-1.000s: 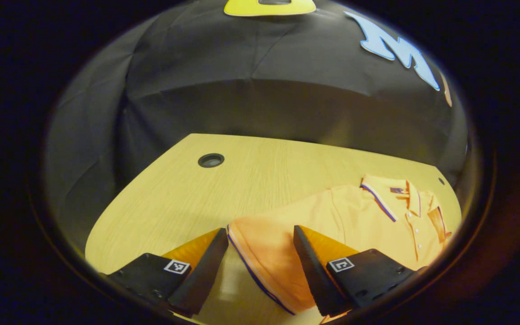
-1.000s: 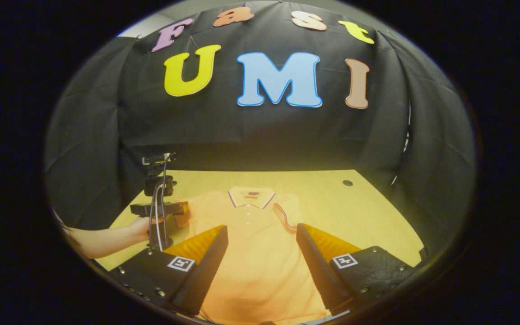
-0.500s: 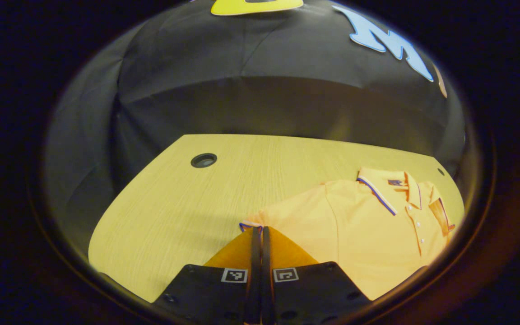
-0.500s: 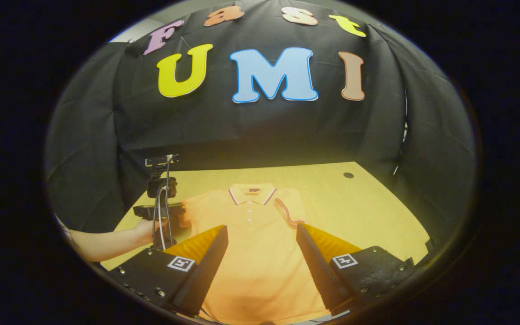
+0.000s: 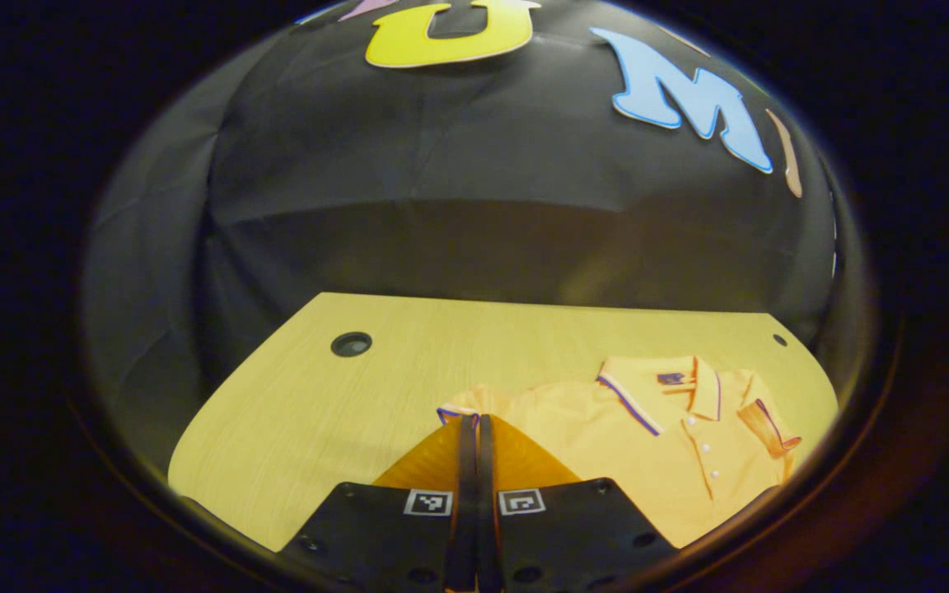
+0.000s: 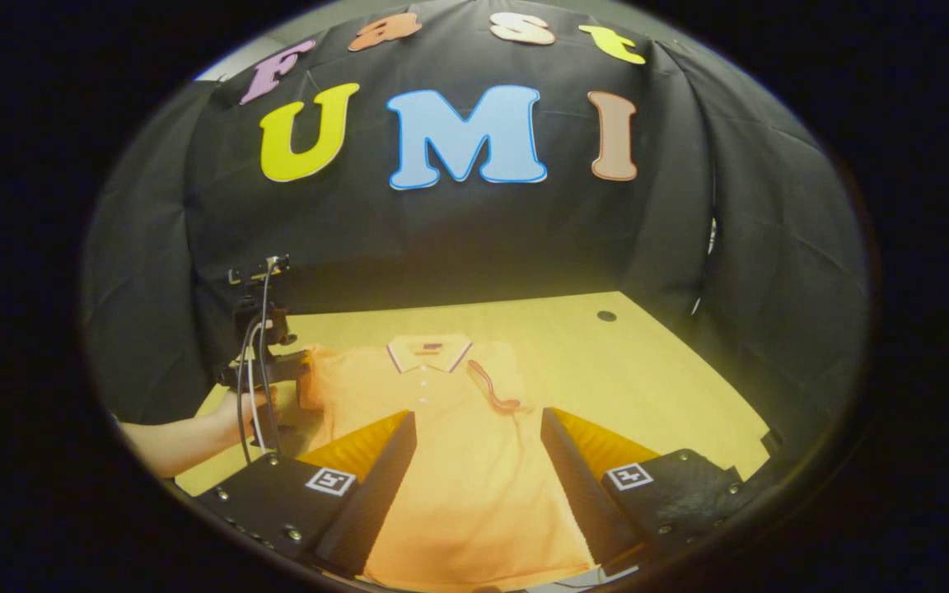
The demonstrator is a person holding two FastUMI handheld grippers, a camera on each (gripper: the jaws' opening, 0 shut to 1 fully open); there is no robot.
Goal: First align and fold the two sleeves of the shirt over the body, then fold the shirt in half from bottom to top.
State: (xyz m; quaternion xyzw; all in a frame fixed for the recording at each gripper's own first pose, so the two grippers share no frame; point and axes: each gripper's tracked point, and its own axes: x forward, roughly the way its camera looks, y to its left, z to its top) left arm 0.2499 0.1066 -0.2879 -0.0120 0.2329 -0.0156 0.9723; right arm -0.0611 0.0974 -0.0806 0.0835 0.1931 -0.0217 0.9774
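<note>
Orange polo shirt (image 6: 458, 461) lies flat on the wooden surface (image 6: 639, 387), front up, collar (image 6: 427, 352) toward the booth's back wall, hem toward the right gripper's camera; long axis runs near-to-far in right gripper view. In left gripper view the shirt (image 5: 672, 461) sits to the right, collar (image 5: 656, 387) up-right, button placket slanting down.

Left gripper (image 5: 471, 424): fingers pressed together, pinching the striped cuff of the left sleeve (image 5: 462, 408), sleeve bunched right at the tips. Right gripper view shows that gripper (image 6: 277, 375) farther off at the shirt's left edge w/ a hand (image 6: 240, 412) holding it and cables running down.

Right gripper (image 6: 479, 424): fingers spread wide, nothing between them but shirt body below; can't tell if touching.

Right sleeve (image 6: 495, 387) already folded over the chest, striped edge curving beside the placket; also at far right in left gripper view (image 5: 767, 420).

Around: round cable hole (image 5: 351, 343) in the surface, well apart from shirt; small hole (image 6: 606, 315) near back-right corner. Nothing lies on the shirt.
</note>
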